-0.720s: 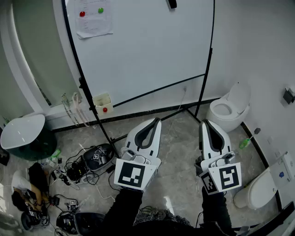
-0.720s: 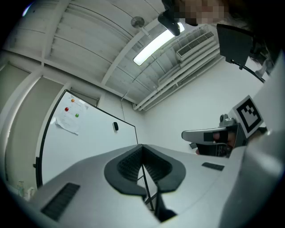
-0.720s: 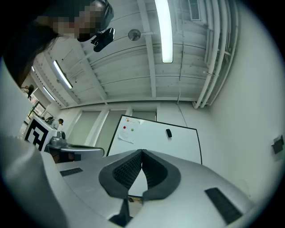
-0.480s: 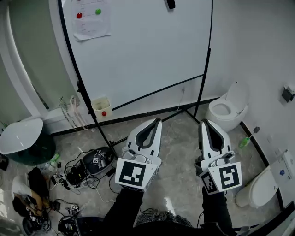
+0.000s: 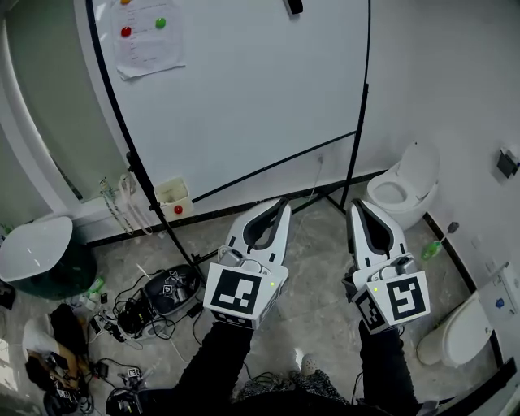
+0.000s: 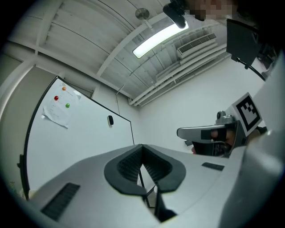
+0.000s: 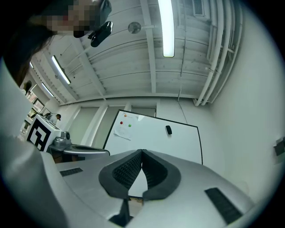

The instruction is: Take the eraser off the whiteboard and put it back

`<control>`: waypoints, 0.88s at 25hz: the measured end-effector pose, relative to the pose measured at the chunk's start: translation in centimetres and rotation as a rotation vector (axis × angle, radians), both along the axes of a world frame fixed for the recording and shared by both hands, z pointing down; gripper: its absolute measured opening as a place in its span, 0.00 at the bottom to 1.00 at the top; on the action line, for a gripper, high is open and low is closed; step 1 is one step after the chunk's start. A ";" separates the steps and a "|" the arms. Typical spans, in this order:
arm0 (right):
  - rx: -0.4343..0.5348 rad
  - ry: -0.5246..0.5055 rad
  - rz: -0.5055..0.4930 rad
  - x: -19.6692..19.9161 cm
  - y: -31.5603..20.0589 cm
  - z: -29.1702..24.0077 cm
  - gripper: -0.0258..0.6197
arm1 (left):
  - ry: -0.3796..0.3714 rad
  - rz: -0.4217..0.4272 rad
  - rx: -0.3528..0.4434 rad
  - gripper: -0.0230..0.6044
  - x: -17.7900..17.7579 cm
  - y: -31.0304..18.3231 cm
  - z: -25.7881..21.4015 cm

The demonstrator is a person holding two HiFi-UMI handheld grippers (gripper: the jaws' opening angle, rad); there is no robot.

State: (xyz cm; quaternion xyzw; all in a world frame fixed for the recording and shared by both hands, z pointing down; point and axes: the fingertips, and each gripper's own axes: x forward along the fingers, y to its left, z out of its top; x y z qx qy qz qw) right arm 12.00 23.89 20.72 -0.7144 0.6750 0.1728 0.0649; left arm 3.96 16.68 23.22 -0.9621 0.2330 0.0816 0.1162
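A small black eraser (image 5: 291,6) clings high on the whiteboard (image 5: 244,89), at the very top of the head view. It also shows as a dark tab, the eraser (image 6: 110,120) in the left gripper view and the eraser (image 7: 168,130) in the right gripper view, well ahead of both jaws. My left gripper (image 5: 279,203) and right gripper (image 5: 356,205) hang side by side over the floor in front of the board's stand, both tilted upward. Both are shut with nothing between the pads. The left gripper (image 6: 141,147) and right gripper (image 7: 142,152) each point at the whiteboard (image 7: 151,138).
A paper sheet (image 5: 146,36) with red and green magnets hangs at the board's upper left. The stand's black legs (image 5: 325,195) spread over the floor. White toilets (image 5: 402,187) stand at right. Cables and bags (image 5: 154,296) lie at lower left beside a green-based basin (image 5: 41,252).
Both grippers have risen a little and moved slightly toward the board. The head view has shifted, so the board and eraser sit higher and further left in the picture.
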 end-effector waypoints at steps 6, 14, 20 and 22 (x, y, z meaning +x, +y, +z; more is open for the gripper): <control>-0.057 -0.023 -0.085 3.1 -3.9 1.0 0.05 | -0.030 0.007 -0.033 0.05 3.2 -2.8 0.5; -0.058 -0.027 -0.202 8.6 -8.6 0.5 0.05 | -0.010 -0.056 -0.021 0.05 8.5 -6.4 -0.3; -0.059 -0.018 -0.247 12.1 -11.1 0.7 0.05 | -0.001 -0.095 -0.021 0.05 12.2 -8.2 -0.6; -0.060 -0.021 -0.256 12.9 -11.7 0.8 0.05 | -0.005 -0.104 -0.020 0.05 13.0 -8.6 -0.4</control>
